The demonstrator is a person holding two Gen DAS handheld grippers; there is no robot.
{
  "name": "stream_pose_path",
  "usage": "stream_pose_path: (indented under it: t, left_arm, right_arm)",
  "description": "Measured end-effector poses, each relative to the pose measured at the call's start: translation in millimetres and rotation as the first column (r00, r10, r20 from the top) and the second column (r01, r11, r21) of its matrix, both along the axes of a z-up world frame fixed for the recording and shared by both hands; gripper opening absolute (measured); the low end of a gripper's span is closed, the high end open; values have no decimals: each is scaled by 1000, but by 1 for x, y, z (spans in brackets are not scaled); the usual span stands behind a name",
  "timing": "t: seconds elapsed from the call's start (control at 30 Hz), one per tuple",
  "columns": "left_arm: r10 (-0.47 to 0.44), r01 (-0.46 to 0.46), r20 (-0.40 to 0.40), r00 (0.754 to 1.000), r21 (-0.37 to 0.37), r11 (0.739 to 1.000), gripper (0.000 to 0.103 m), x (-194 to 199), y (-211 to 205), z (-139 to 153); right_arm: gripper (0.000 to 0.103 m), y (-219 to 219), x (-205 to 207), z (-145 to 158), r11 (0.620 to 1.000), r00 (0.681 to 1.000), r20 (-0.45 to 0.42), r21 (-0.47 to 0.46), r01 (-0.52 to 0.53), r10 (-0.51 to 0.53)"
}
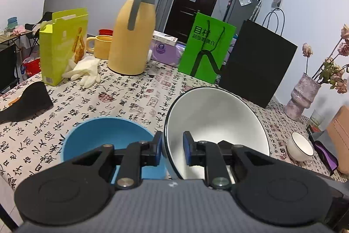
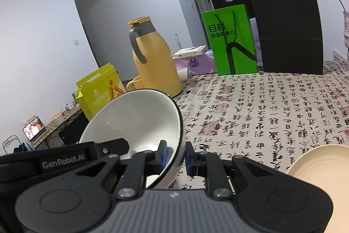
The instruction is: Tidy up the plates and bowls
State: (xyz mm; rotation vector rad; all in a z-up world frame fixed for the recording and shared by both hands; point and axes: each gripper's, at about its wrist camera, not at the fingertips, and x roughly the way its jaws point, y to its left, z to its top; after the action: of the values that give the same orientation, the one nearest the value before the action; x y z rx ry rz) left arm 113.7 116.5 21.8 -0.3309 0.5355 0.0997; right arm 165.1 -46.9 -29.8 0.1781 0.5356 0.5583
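Left wrist view: your left hand-held gripper [image 1: 172,151] is clamped on the near rim of the large white ceramic bowl with a black rim [image 1: 218,123]; one blue pad sits outside the wall, one inside.
Bowl attitude: tilted, its opening facing you, raised above the table with the calligraphy-print cloth [image 1: 122,97].
Neighbours: a blue plastic bowl [image 1: 104,134] stands just beside it on the left; a small white bowl with a dark rim [image 1: 300,149] stands well apart on the right.
Right wrist view: your right hand-held gripper [image 2: 176,157] is clamped on the opposite rim of the same large white bowl [image 2: 135,117]; the left gripper's black body shows at the bowl's far side.
Also here: the edge of a cream ridged plate [image 2: 318,165] at lower right.
Step in hand: a two-handed carry of the big bowl, as I read it.
Next move: probably setting it down level, or nesting it with another bowl; keep both grips even, since a one-sided release would tip it.
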Motion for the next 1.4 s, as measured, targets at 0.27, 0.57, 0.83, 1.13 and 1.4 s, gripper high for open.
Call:
stream_pose_path:
  t: [0.27,0.57,0.83,1.13,1.4]
  left_arm:
    - [28,-28,8,1000,-10,1000,19,-4,17,-1]
    - [55,-55,1,998,-25,998,19,-5,34,-5]
    - [76,-77,-12,997,-44,996,19,-3,49,-11]
    - [83,-84,-36,996,-52,995,19,2,57,-20]
    - [90,-93,-58,994,-55,994,19,5,61,-27]
  right_arm:
    - [17,20,2,1,1000,1000,3,-10,-27,27]
    - [17,39,7,-2,998,999,-7,-20,-52,52]
    - [17,53,12,-8,997,997,-25,-29,-77,76]
    - [17,60,20,-17,996,995,-56,-35,-87,85]
    - [17,64,26,-24,995,992,-83,-38,-97,94]
